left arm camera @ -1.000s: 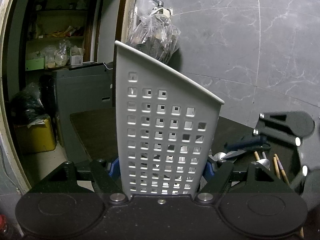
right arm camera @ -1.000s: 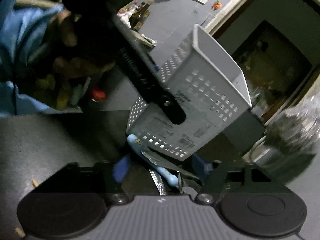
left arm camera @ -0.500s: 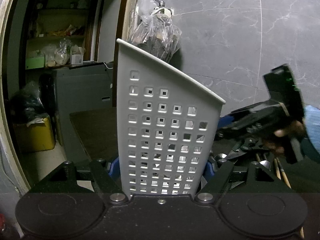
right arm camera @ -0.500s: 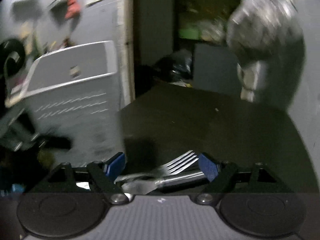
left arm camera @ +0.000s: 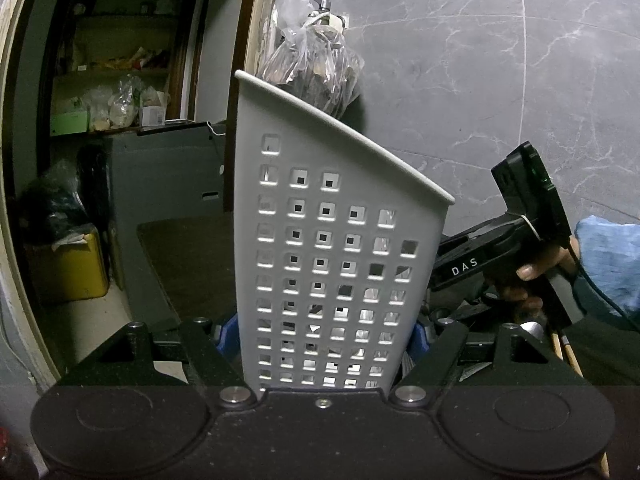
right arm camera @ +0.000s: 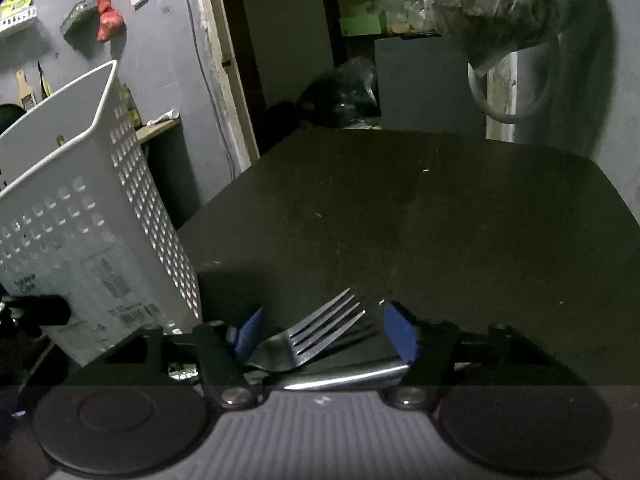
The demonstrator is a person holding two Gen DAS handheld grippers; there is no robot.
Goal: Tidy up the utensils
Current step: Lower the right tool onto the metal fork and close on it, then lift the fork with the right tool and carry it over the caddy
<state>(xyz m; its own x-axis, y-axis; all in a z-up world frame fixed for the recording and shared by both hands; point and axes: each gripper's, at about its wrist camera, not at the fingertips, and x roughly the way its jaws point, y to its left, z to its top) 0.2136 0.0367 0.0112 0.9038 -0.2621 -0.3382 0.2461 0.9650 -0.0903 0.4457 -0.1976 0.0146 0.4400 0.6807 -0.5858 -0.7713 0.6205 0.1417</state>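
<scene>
Here the left gripper (left arm camera: 326,334) clamps the base of the white perforated caddy (left arm camera: 328,248), holding it upright at the left edge of the dark surface (right arm camera: 400,216). To its right, the right gripper (right arm camera: 320,336) has just been closing its jaws on a fork (right arm camera: 316,336) and another metal utensil lying across them. Best to raise the fork above the caddy's slanted rim, tines clear, and lower it handle-first. Far and right, the surface lies open; loose utensils (left arm camera: 560,344) crowd the near right.
</scene>
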